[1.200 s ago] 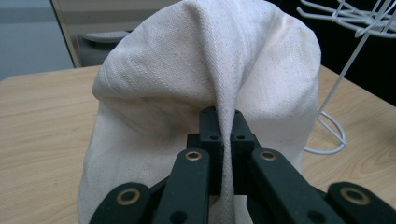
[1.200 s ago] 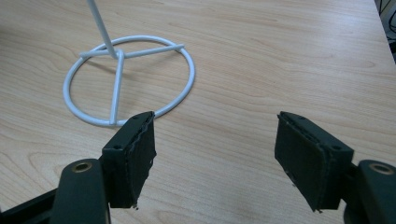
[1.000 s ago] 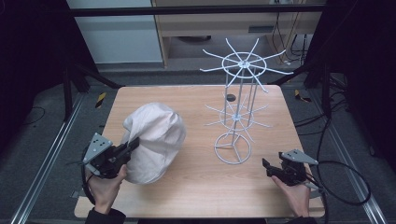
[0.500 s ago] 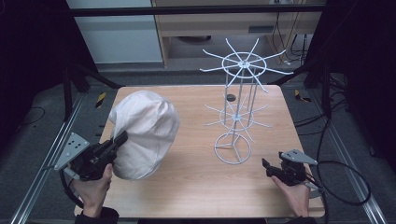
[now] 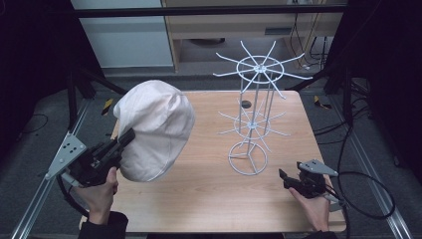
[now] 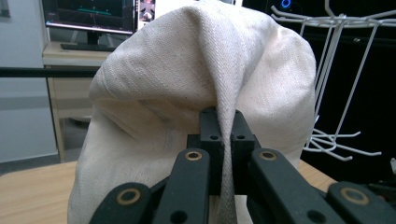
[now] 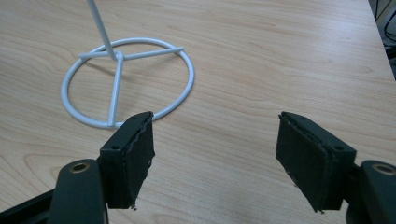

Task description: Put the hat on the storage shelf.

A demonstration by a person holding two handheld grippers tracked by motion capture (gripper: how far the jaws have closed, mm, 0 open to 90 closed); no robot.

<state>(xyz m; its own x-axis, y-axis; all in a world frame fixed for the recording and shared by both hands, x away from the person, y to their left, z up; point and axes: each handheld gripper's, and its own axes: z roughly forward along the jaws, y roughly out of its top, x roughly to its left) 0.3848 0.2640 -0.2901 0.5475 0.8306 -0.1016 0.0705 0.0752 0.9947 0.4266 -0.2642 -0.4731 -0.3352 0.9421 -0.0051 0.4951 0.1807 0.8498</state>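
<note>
A cream cloth hat (image 5: 154, 127) hangs lifted above the left half of the wooden table (image 5: 209, 194). My left gripper (image 5: 127, 137) is shut on a fold of its fabric; in the left gripper view the hat (image 6: 196, 74) bulges above the pinched fold between the jaws of that gripper (image 6: 224, 128). A white wire rack (image 5: 254, 99) with spoke hooks at two levels stands right of centre on a ring base (image 7: 126, 79). My right gripper (image 5: 282, 178) rests low near the table's front right, open, its jaws wide apart in the right gripper view (image 7: 215, 149) just short of the ring base.
A small dark disc (image 5: 245, 104) lies on the table behind the rack. Metal rails (image 5: 368, 169) run along both sides of the table. A desk with a monitor (image 6: 88, 14) stands behind.
My left gripper has lifted the hat off the table and drawn back towards the left front. The right gripper has stayed in place.
</note>
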